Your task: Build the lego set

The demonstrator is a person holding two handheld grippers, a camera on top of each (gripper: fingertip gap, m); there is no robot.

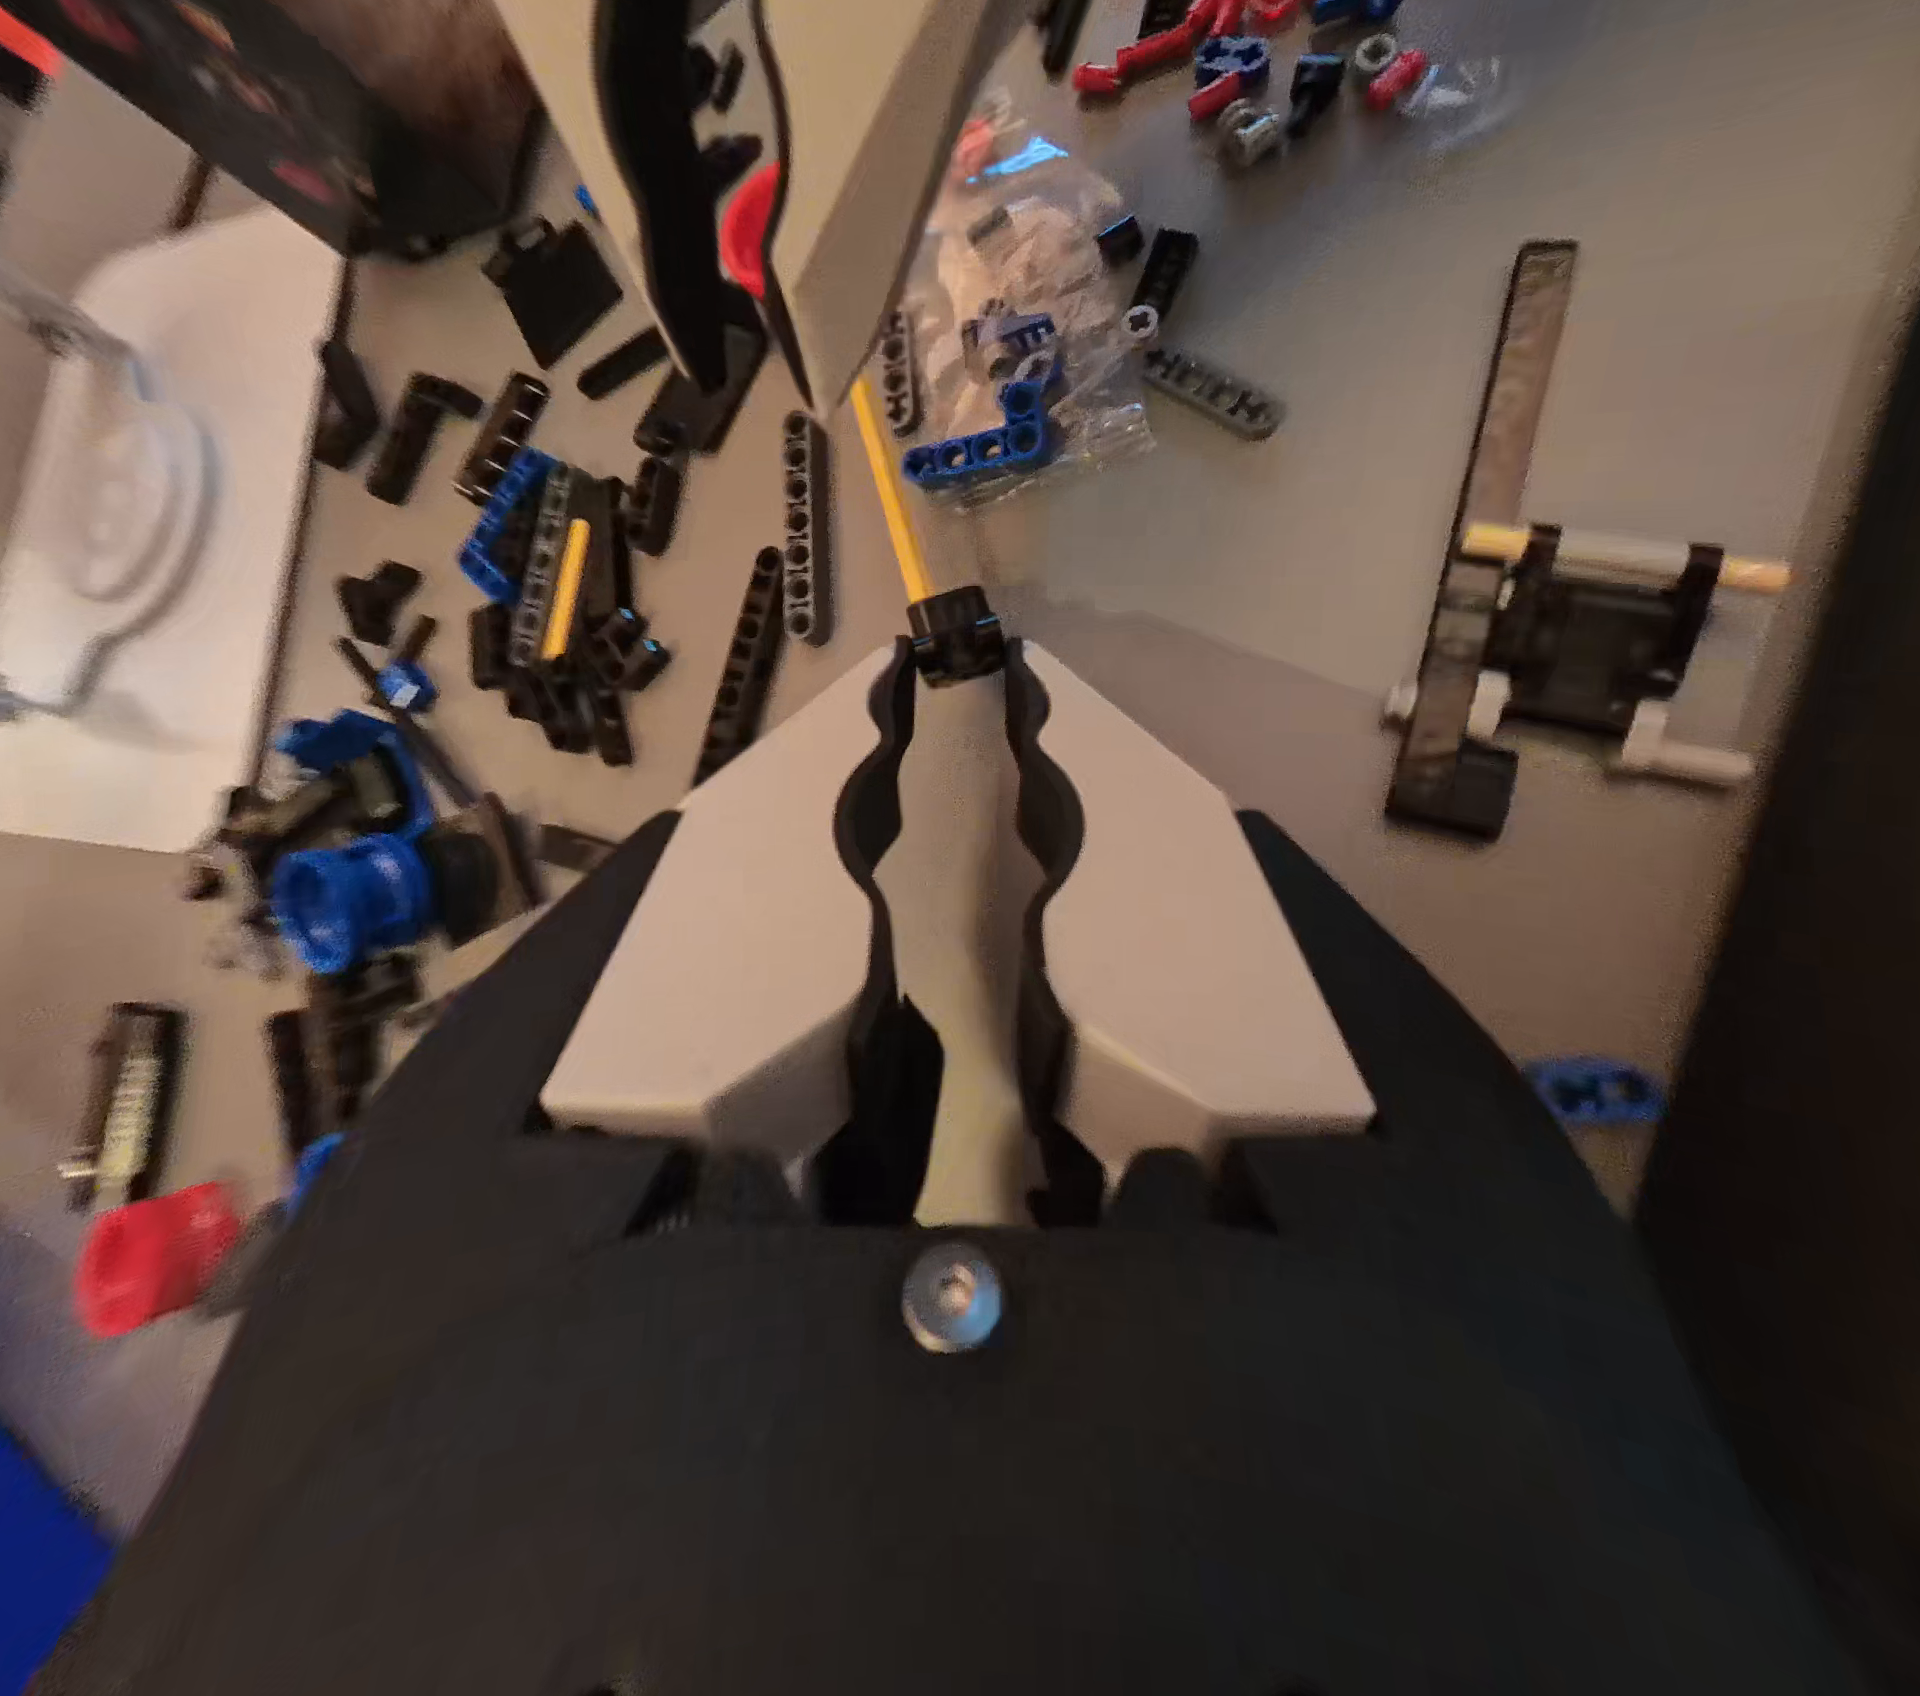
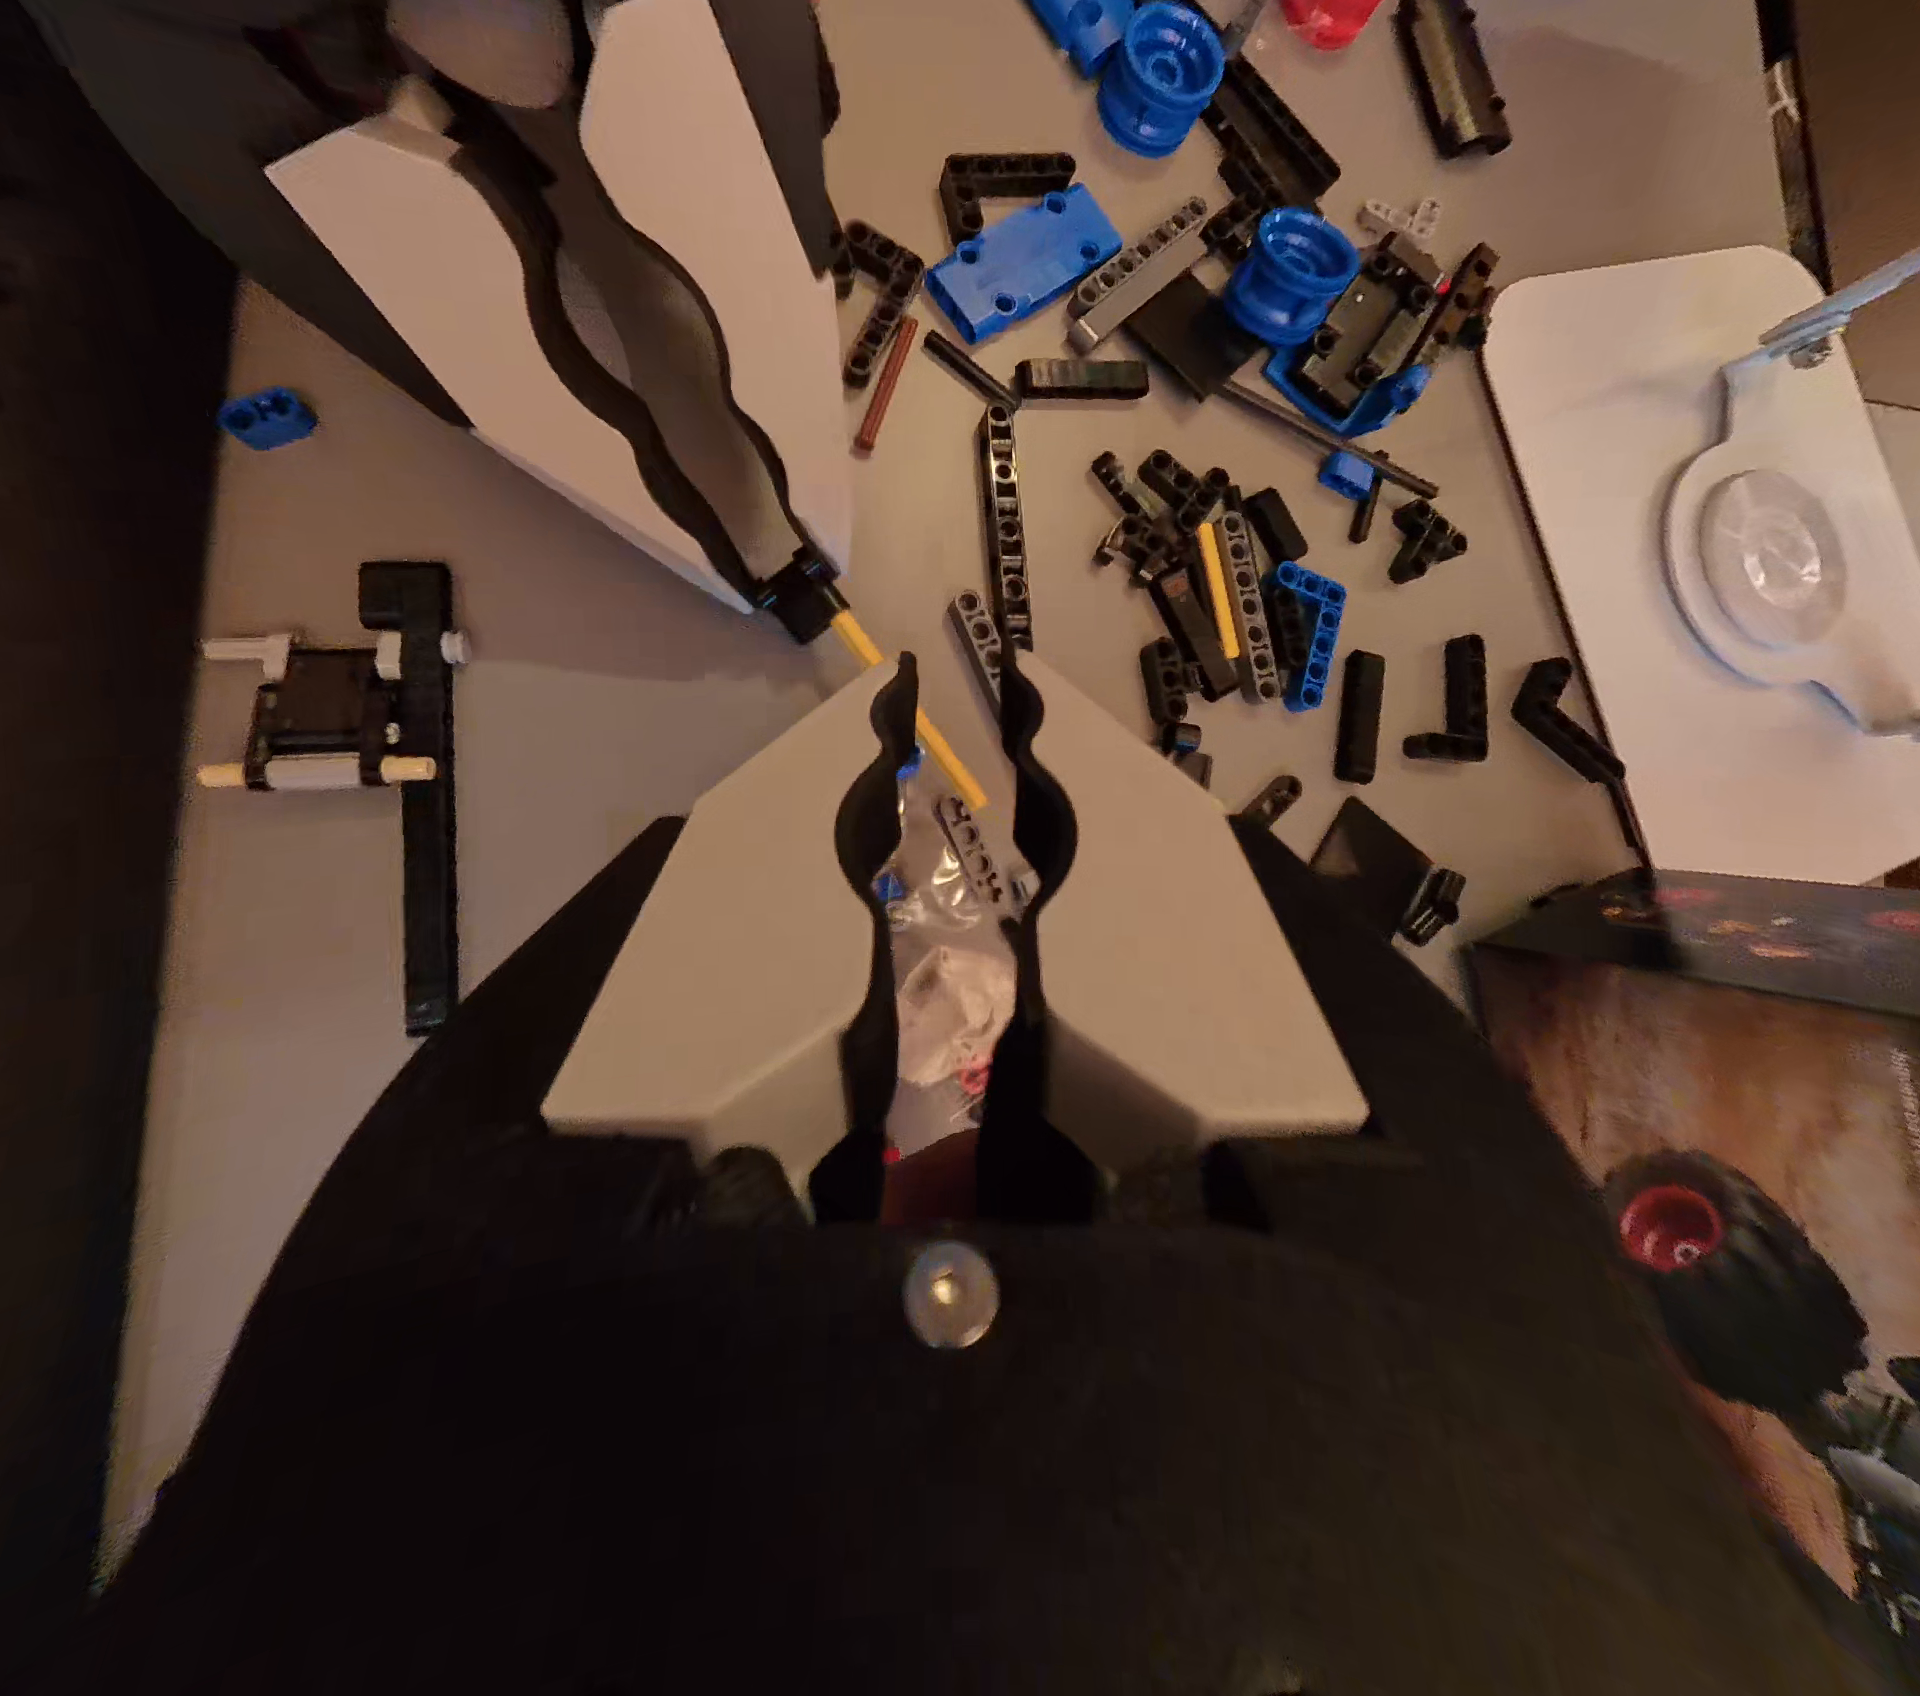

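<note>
Left wrist view: left claw (image 1: 954,659) clenched on black connector (image 1: 948,630) carrying yellow rod (image 1: 889,493).
Right claw (image 2: 958,682): parted, rod (image 2: 940,742) between tips.
Table (image 1: 1299,566): scattered bricks.

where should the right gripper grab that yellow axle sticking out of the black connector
On the bare yellow axle past the black connector, which the left gripper pinches. The right gripper best comes in from the axle's free end, fingers either side of the thin shaft, clear of the connector.
</note>
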